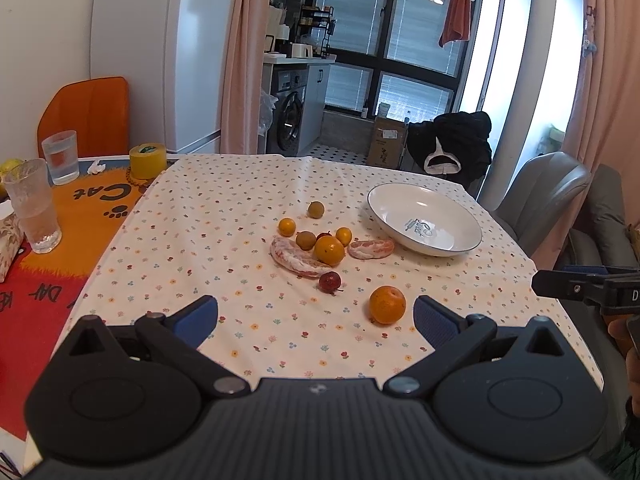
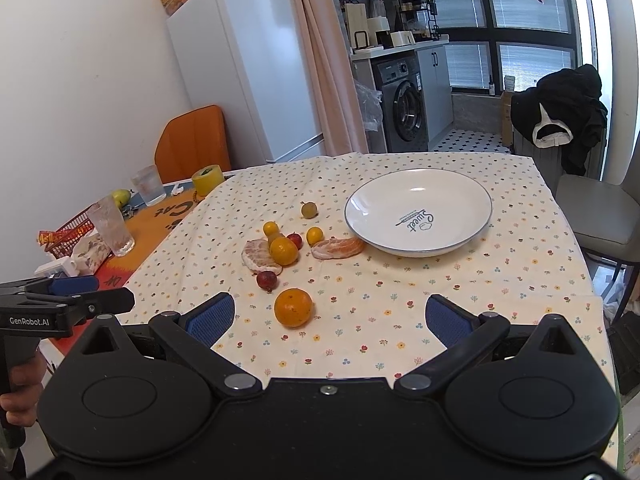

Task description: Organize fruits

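Observation:
Fruit lies scattered on the flowered tablecloth (image 2: 400, 320). Nearest is a large orange (image 2: 293, 307) (image 1: 387, 304), then a dark red plum (image 2: 266, 280) (image 1: 329, 281). Behind them a cluster holds another orange (image 2: 284, 251) (image 1: 329, 249), two peeled pomelo pieces (image 2: 338, 249) (image 1: 298, 261), small yellow fruits (image 2: 315, 235) (image 1: 287, 227) and a greenish one (image 2: 309, 209) (image 1: 315, 209). An empty white plate (image 2: 460, 200) (image 1: 460, 220) stands to the right. My right gripper (image 2: 328, 316) is open, the near orange just ahead of its left finger. My left gripper (image 1: 316, 314) is open and holds nothing.
On the orange cat mat at the left stand two glasses (image 1: 34, 208) (image 1: 61, 156), a yellow tape roll (image 1: 148, 160), a tissue pack and a red basket (image 2: 72, 228). Chairs flank the table: orange (image 2: 192, 140) far left, grey (image 2: 596, 216) right. Fridge and washing machine stand behind.

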The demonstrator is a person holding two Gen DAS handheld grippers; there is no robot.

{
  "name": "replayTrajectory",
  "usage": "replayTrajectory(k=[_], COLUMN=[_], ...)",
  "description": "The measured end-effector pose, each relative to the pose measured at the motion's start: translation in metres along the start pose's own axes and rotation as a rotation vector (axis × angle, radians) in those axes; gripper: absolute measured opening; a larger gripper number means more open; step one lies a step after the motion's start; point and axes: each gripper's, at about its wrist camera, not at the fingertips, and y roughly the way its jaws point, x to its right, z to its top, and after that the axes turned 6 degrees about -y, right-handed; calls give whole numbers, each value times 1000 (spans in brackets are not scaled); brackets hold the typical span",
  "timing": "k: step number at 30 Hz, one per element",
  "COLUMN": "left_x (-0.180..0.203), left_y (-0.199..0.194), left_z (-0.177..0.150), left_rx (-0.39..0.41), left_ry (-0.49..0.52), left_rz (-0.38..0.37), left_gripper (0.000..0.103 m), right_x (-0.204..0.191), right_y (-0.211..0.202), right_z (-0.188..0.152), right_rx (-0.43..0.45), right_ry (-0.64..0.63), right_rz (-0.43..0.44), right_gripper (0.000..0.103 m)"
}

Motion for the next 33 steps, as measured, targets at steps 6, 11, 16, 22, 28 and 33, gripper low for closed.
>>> replayTrajectory(k=[6,11,16,22,28,33], left_x=[0,0,0,1,0,-5], left_y=[0,0,0,0,0,2], left_z=[0,0,0,0,1,4], left_rx=[-1,0,-1,0,-1,-2], left_ry=[0,0,0,-1,1,-5], left_rz=[-1,-1,-1,0,-1,3], left_gripper=[103,103,103,103,103,103], right_x=[-1,-2,-2,-1,-2,-1], right_y=[0,-1,-1,-2,0,4], right_z=[0,1,0,2,2,2], right_rx=[1,3,3,5,2,-8], right_ry=[-1,-4,-5,-9,-12,-1], right_rz=[0,1,0,0,2,34], right_gripper=[103,103,103,103,103,103])
